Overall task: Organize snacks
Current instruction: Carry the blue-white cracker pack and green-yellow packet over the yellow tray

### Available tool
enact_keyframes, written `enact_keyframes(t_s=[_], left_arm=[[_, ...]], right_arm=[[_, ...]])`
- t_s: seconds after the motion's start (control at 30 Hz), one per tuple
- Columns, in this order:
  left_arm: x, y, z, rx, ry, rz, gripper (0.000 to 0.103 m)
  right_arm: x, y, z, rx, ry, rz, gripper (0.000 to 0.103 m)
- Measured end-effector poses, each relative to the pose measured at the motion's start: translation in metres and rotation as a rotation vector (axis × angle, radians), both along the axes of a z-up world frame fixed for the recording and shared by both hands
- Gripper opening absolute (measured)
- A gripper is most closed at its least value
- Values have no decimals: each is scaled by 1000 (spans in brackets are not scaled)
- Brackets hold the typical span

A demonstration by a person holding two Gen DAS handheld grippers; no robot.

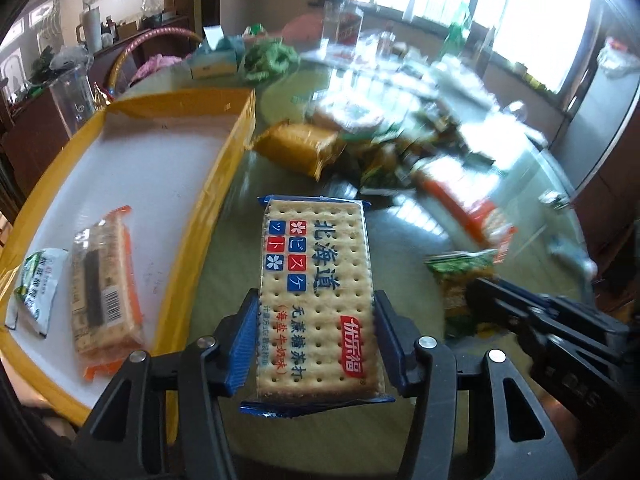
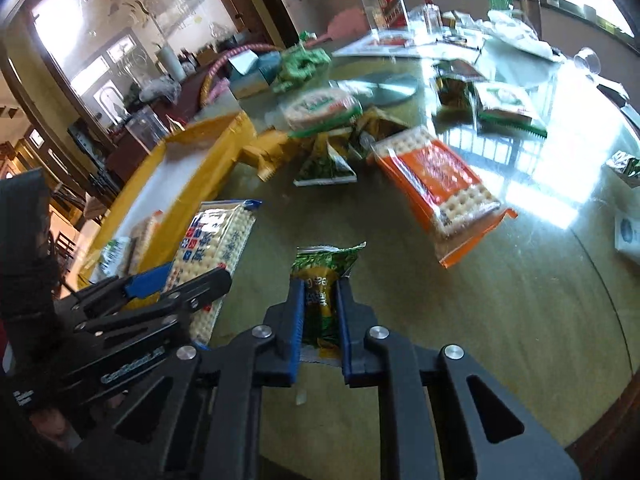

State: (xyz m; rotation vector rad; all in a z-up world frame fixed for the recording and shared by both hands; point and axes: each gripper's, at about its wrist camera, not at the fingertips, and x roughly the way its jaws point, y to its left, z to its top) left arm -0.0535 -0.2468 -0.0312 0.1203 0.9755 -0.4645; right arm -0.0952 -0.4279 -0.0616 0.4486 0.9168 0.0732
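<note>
Between both tongs, snacks held above the worktop (image 2: 500, 320)

Left of the left tongs (image 1: 316, 340) sits the yellow-rimmed tray (image 1: 208, 200); they clamp a blue cracker pack (image 1: 316, 292). Right tongs (image 2: 320, 320) pinch a green snack packet (image 2: 322, 280) narrowly.

Blue-edged cracker pack (image 1: 316, 300) — dotted cream, yellow-rimmed white tray (image 1: 224, 160), green-and-gold snack packet (image 2: 322, 292)

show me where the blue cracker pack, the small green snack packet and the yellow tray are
blue cracker pack (image 1: 316, 300), left wrist view, middle of its printed face.
small green snack packet (image 2: 320, 280), right wrist view, label between the tool's pads.
yellow tray (image 1: 224, 176), left wrist view, its right wall.
</note>
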Motion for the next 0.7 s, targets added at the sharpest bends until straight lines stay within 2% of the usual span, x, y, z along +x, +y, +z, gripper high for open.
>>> enact_keyframes(t_s=[0.13,0.33,0.57,0.7], left_arm=[[-8,26,35,-45,-58,20,54],[2,69,71,-13,-201,140,54],[12,104,80,44,-275,237,54],[20,116,76,53,-280,267,54]], right_arm=[[-3,10,29,14,-78,15,16],[14,46,63,-1,-158,85,15],[30,91,83,-37,-196,153,15],[41,109,87,-54,-201,184,15]])
